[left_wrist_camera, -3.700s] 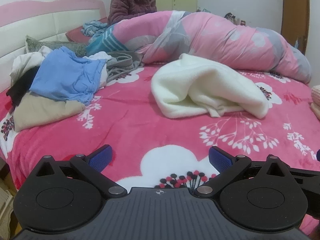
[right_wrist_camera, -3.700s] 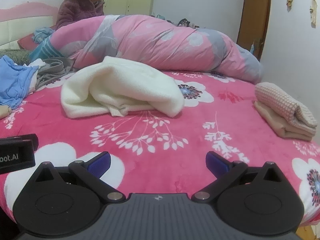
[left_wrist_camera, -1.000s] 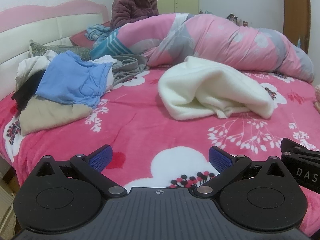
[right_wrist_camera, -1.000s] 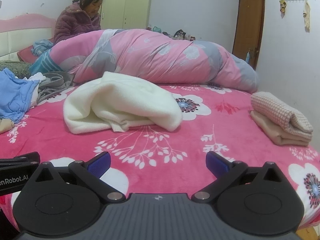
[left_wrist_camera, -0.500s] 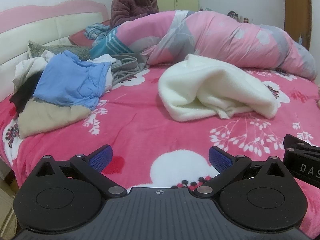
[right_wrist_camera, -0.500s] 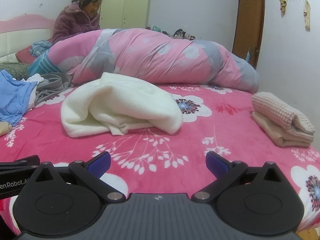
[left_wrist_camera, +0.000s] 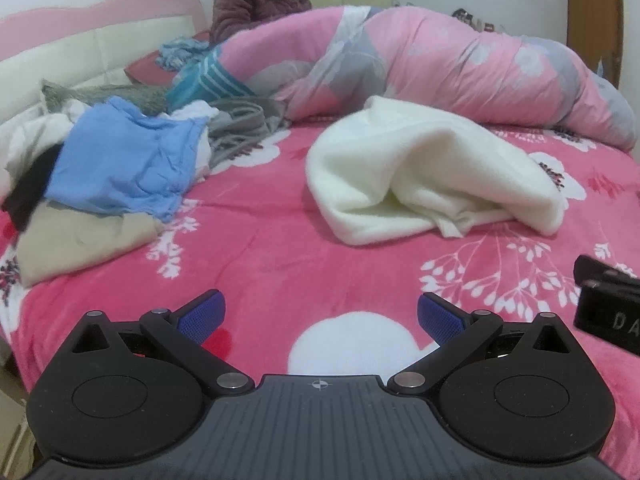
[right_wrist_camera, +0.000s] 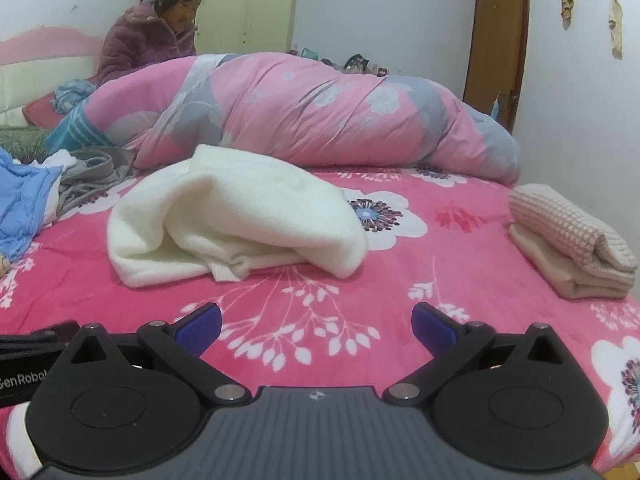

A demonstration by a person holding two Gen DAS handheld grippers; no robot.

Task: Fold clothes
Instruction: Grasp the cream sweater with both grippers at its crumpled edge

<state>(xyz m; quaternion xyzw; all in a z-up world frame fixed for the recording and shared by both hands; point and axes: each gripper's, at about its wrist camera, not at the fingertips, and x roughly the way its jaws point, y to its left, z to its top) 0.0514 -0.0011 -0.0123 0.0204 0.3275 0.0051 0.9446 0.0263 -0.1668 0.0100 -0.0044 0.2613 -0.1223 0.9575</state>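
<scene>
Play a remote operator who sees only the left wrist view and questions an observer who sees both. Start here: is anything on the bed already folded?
Observer: Yes. A folded pink checked cloth lies on a folded beige one near the bed's right edge.
Operator: Is my right gripper holding anything?
Observer: No. The right gripper is open and empty above the pink blanket.
Operator: What is behind the rolled quilt?
Observer: A pale wardrobe stands behind the quilt.
</scene>
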